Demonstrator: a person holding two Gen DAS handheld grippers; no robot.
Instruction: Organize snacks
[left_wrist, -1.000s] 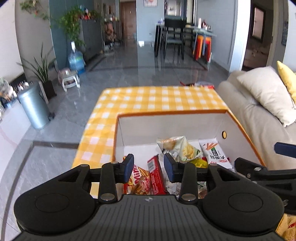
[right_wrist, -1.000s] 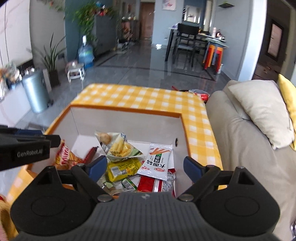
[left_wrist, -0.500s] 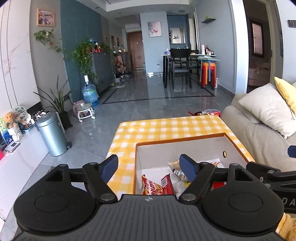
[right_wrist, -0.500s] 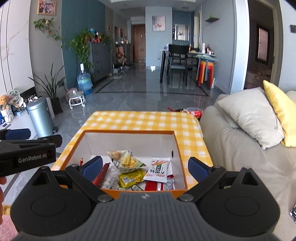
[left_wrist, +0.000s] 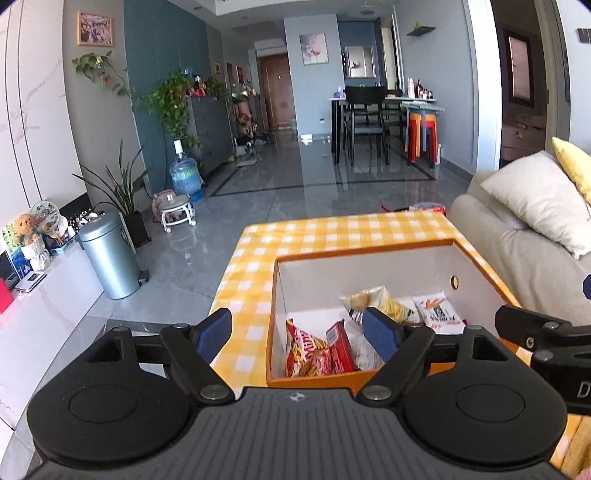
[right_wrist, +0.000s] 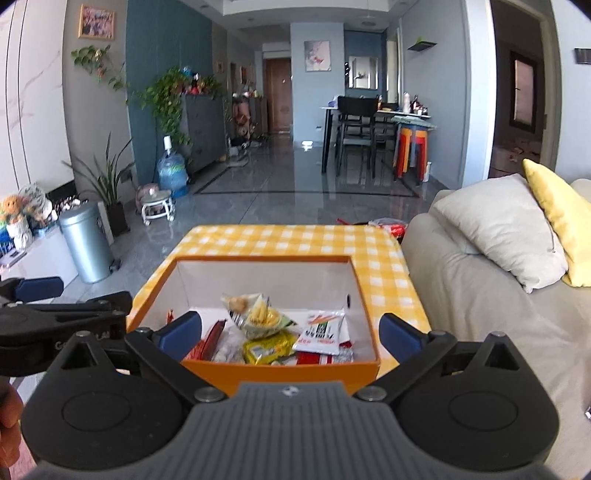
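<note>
Left gripper (left_wrist: 297, 334), lower centre of left view: jaws wide, empty; orange box (left_wrist: 484, 266) of snack packets (left_wrist: 312, 349) at lower right. Right gripper (right_wrist: 290, 334), lower centre of right view: jaws wide, empty; box centre frame. Judged step: between placements; next calls for locating another loose snack.

Showing matte black plastic on the left gripper (left_wrist: 297, 334): ribbed centre plate with a small round emblem, round discs at 4 and 8 o'clock, silver screws on the angled links, blue pads (left_wrist: 214, 332). Repeating the same build on the right gripper (right_wrist: 291, 334). Carrying partial white lettering on the side housings. Showing bare skin (right_wrist: 9, 424) at 8 o'clock.
</note>
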